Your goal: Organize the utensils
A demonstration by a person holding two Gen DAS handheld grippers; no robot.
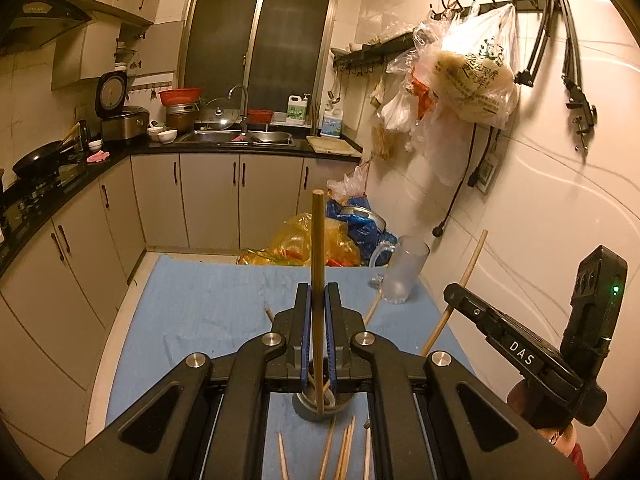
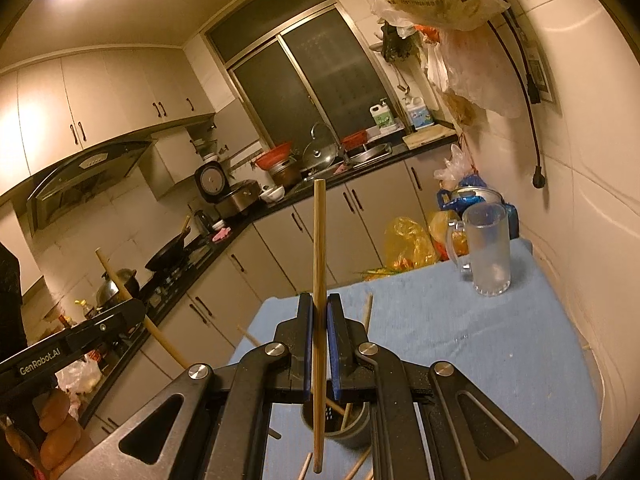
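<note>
In the left wrist view my left gripper [image 1: 317, 300] is shut on a wooden chopstick [image 1: 317, 240] that stands nearly upright. Its lower end hangs over a grey utensil holder [image 1: 308, 410] on the blue cloth [image 1: 208, 312]. Loose chopsticks [image 1: 346, 446] lie on the cloth nearer to me. In the right wrist view my right gripper [image 2: 319, 312] is shut on another upright chopstick [image 2: 319, 248], above the same grey holder [image 2: 356, 426], which has chopsticks in it. Each gripper shows in the other's view: the right gripper [image 1: 452, 294] with its chopstick [image 1: 472, 258], and the left gripper [image 2: 138, 314] with its own chopstick [image 2: 112, 272].
A frosted glass mug [image 1: 404, 270] [image 2: 486, 252] stands at the cloth's far right corner. The tiled wall [image 1: 560, 208] runs along the table's right side. Plastic bags [image 1: 320, 240] lie on the floor beyond the table. Kitchen cabinets and a sink counter [image 1: 240, 148] stand behind.
</note>
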